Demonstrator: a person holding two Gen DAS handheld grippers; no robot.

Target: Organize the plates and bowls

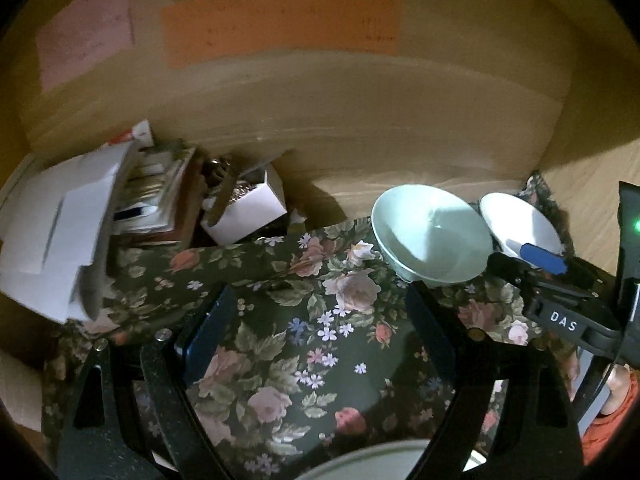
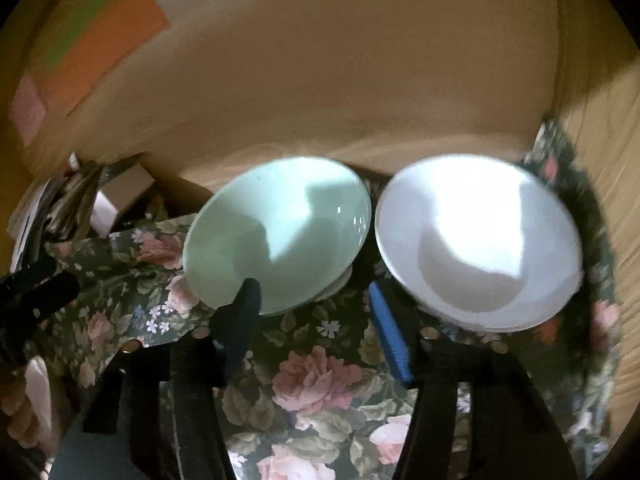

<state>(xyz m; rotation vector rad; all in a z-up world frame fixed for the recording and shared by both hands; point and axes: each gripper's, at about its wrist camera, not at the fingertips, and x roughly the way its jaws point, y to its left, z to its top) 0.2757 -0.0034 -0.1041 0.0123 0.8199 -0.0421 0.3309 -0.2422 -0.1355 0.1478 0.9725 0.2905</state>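
1. Bowls first: green bowl (image 2: 276,236) sits on the flowery cloth (image 2: 312,380), white bowl (image 2: 476,240) just at its 3 o'clock.
2. Left gripper (image 1: 316,324) has its jaws wide apart, only cloth between them, green bowl at its 1 o'clock.
3. Right gripper (image 2: 316,332) is partway apart, gripping nothing, a bowl beside each finger.

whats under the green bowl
The green bowl rests on a floral tablecloth. A pale rim peeks out beneath its right edge, perhaps another dish; the bowl covers the rest, so I cannot tell.
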